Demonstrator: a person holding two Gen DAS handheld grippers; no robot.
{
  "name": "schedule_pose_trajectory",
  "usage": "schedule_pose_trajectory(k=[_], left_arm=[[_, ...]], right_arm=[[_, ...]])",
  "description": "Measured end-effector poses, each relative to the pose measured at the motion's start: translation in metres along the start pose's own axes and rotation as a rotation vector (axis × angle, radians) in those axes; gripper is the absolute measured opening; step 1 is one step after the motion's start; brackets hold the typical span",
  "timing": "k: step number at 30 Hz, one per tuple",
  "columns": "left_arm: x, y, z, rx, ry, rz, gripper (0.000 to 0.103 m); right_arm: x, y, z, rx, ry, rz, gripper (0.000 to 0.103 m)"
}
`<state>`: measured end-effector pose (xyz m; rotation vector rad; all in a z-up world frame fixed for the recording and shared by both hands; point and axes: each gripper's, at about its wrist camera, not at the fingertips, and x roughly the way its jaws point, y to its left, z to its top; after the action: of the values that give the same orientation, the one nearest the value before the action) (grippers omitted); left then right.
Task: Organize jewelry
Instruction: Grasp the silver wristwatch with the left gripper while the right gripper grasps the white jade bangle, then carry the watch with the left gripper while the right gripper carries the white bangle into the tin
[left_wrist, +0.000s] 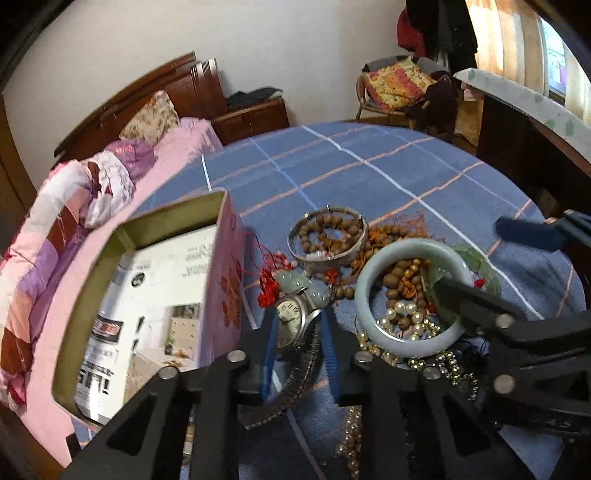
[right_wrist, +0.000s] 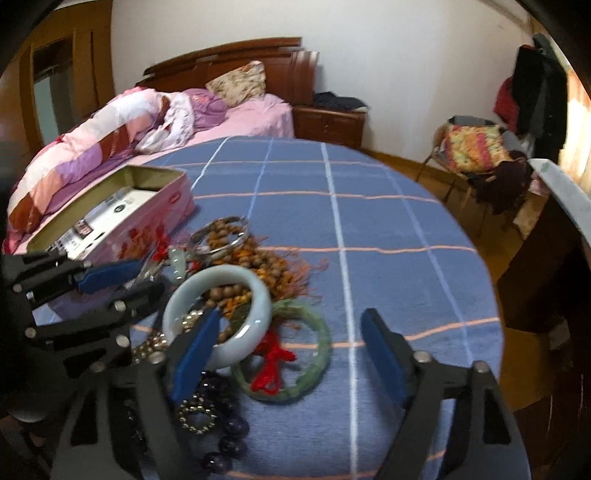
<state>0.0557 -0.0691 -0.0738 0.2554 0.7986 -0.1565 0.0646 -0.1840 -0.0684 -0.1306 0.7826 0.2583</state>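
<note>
Left hand-held gripper (left_wrist: 300, 332): we've got the wristwatch (left_wrist: 291, 323) pinched between narrow jaws, beside the open tin (left_wrist: 155, 291).
Right hand-held gripper (right_wrist: 291, 358): we're spread wide, gripping nothing; one finger inside the jade bangle (right_wrist: 221, 314).
Surface (right_wrist: 388, 206): jewelry heaped together.

The left gripper (left_wrist: 300, 325) pinches a wristwatch (left_wrist: 293, 321) just right of the open pink tin (left_wrist: 225, 273). A pale jade bangle (left_wrist: 373, 273) lies right of the watch, over beads (left_wrist: 400, 280) and pearls (left_wrist: 406, 310).
</note>
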Motion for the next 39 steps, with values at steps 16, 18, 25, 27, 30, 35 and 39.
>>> schedule_pose_trajectory(k=[16,18,25,27,30,35,39], left_arm=[[-0.021,0.014,-0.001,-0.089,-0.052,-0.112,0.0],[-0.02,0.014,-0.002,-0.08,-0.053,-0.108,0.0],[0.003,-0.001,0.001,-0.043,0.032,-0.135,0.036],[0.006,-0.004,0.002,-0.044,0.032,-0.123,0.052],[0.009,0.0,0.003,-0.073,0.037,-0.117,0.058],[0.015,0.02,0.0,-0.138,0.05,-0.142,0.058],[0.021,0.022,-0.001,-0.149,0.081,-0.19,0.05]], right_arm=[[0.001,0.002,0.003,-0.035,0.03,0.071,0.015],[0.001,0.0,0.003,-0.045,0.034,0.059,0.014],[0.0,-0.006,0.002,-0.07,0.052,0.038,0.013],[0.0,-0.01,0.001,-0.066,0.055,0.035,0.013],[0.0,-0.01,-0.001,-0.07,0.051,0.034,0.013],[0.0,-0.007,-0.002,-0.072,0.047,0.035,0.014],[0.0,-0.008,-0.003,-0.075,0.046,0.032,0.014]])
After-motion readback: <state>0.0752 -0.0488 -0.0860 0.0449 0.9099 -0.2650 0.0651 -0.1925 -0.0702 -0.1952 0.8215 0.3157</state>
